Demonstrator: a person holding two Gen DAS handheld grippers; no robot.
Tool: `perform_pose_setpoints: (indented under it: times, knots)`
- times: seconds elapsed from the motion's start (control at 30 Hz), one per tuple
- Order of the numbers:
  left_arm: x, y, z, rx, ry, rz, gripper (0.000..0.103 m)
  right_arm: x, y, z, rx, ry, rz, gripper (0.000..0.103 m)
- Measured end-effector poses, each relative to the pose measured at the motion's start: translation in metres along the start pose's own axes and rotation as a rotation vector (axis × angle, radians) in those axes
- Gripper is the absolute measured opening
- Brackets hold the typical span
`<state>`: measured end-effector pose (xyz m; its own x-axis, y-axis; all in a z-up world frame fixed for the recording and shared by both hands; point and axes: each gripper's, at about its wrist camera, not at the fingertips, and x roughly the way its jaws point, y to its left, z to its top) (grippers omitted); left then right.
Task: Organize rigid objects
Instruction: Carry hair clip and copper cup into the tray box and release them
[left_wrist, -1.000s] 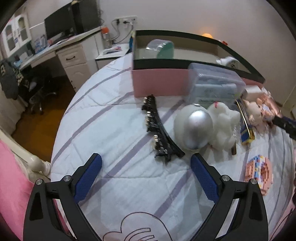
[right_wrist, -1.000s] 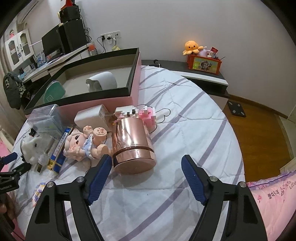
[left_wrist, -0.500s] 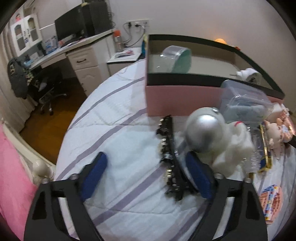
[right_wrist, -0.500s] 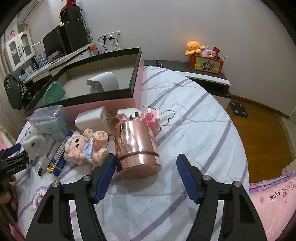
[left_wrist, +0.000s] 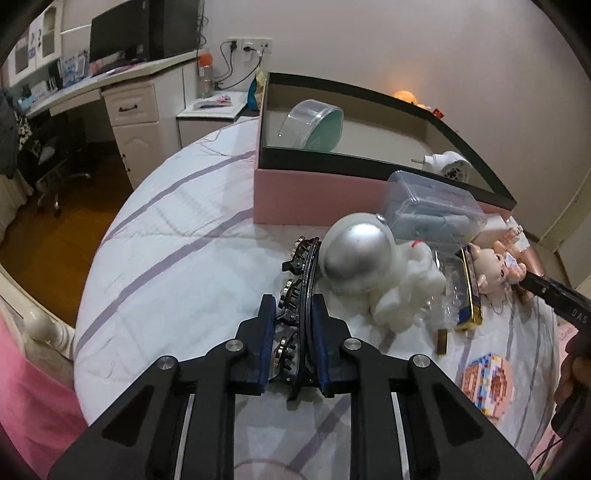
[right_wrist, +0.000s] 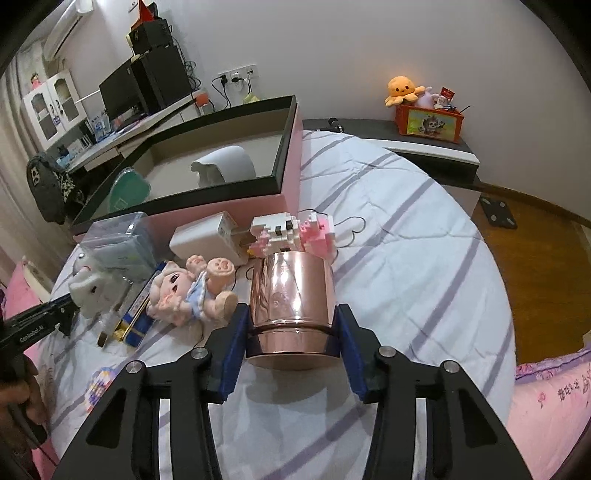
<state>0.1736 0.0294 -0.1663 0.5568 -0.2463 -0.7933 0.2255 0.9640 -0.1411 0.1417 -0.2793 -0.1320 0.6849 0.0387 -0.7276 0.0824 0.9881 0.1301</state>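
- Left wrist view: the left gripper (left_wrist: 293, 325) has just been closing and its jaws now pinch the near end of a black hair clip (left_wrist: 301, 284) that lies on the striped bedspread (left_wrist: 177, 258); a silver-headed plush toy (left_wrist: 365, 266) touches the clip's far side; the pink box (left_wrist: 314, 199), open at the top, stands beyond, with a clear round tub (left_wrist: 314, 123) already inside.
- Right wrist view: the right gripper (right_wrist: 291, 332) has also just been closing; its jaws clamp the sides of a rose-gold cup (right_wrist: 291, 302) lying on the bedspread, rim toward the camera; a doll (right_wrist: 192, 288) lies just beside it, a block toy (right_wrist: 291, 232) behind.
- Step in hand, as I judge it: both grasps are made; next comes lifting each item clear of its neighbours and carrying it over the box wall; the thin clip may slip or snag the plush.
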Motion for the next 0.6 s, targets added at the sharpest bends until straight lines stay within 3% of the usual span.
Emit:
perform_pose_setpoints:
  times: [0.37,0.6]
  knots:
    - [-0.034,-0.002,-0.013,0.017,-0.04,0.015,0.019,-0.035,0.015,0.001,-0.017,-0.051,0.033,0.047]
    - [-0.073,-0.011,0.012,0.057,-0.141,0.013,0.019,-0.053,0.033,0.026,-0.067,-0.107,0.065,0.047]
